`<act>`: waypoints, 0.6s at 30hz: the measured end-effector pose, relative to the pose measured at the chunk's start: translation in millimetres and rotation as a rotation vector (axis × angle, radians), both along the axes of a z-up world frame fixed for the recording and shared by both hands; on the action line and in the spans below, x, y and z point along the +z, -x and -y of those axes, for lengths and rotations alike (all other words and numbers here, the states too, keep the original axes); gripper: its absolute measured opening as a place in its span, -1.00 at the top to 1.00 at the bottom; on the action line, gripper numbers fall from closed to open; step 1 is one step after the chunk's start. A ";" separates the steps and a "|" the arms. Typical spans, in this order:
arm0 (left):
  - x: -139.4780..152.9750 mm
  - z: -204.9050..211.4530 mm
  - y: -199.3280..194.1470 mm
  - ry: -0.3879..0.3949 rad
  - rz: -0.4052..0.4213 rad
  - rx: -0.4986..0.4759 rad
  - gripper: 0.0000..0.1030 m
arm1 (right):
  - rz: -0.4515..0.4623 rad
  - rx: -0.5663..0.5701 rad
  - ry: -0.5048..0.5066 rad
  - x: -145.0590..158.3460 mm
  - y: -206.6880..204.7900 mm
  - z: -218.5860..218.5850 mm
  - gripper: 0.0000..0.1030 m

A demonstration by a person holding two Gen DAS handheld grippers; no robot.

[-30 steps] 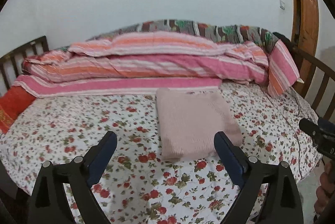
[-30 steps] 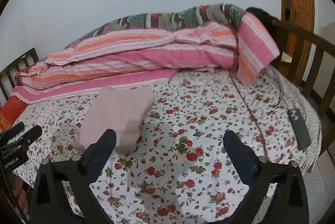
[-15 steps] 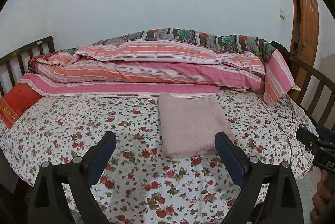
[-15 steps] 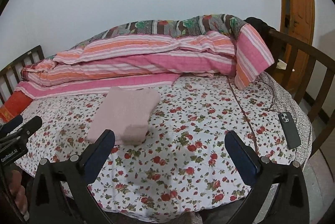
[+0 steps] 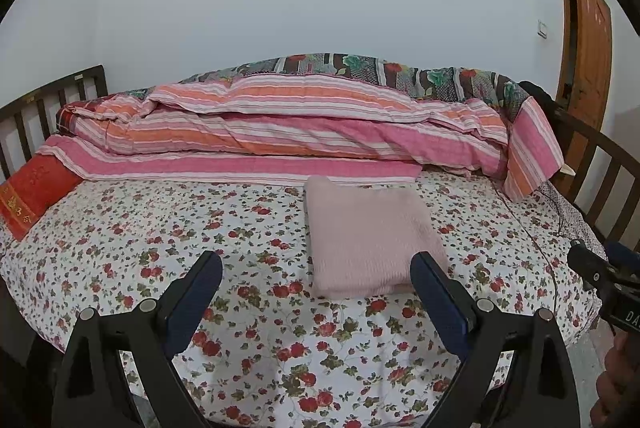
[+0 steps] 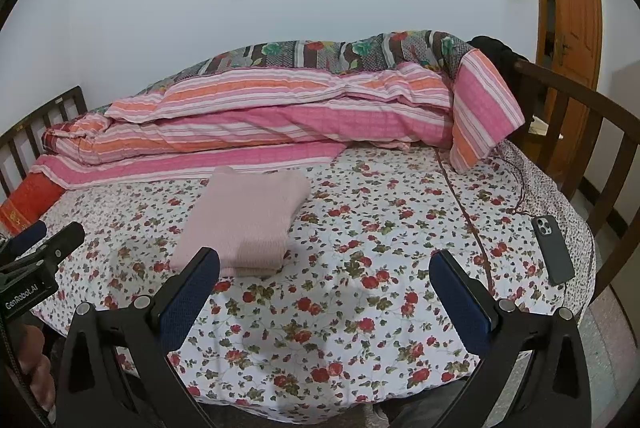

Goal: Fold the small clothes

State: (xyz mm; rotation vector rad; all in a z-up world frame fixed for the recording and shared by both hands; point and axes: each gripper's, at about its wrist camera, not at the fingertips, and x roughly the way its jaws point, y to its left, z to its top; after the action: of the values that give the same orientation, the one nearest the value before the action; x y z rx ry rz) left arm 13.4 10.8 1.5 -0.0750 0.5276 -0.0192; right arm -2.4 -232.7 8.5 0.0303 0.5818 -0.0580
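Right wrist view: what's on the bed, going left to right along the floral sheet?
Red cushion → folded pink garment → brown seam line in the sheet → dark phone, lying near the right edge.

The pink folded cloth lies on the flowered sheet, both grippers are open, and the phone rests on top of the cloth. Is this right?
Not quite. In the right wrist view the phone rests on the flowered sheet near its right edge, far from the pink folded cloth. The rest is right.
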 end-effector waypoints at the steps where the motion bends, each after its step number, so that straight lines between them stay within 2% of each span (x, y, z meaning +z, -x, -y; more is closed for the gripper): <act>1: 0.0 0.3 0.4 -0.002 0.000 0.000 -0.85 | 0.000 0.000 -0.002 0.1 0.1 0.3 -0.99; 18: -1.0 0.3 0.6 0.003 -0.004 0.001 -0.85 | 0.003 0.002 -0.011 -0.1 1.6 0.3 -0.99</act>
State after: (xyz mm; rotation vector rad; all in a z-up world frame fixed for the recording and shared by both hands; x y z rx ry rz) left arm 12.8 10.4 0.5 -0.0787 0.5318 -0.0189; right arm -4.1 -233.0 8.4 0.0405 0.5796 -0.0526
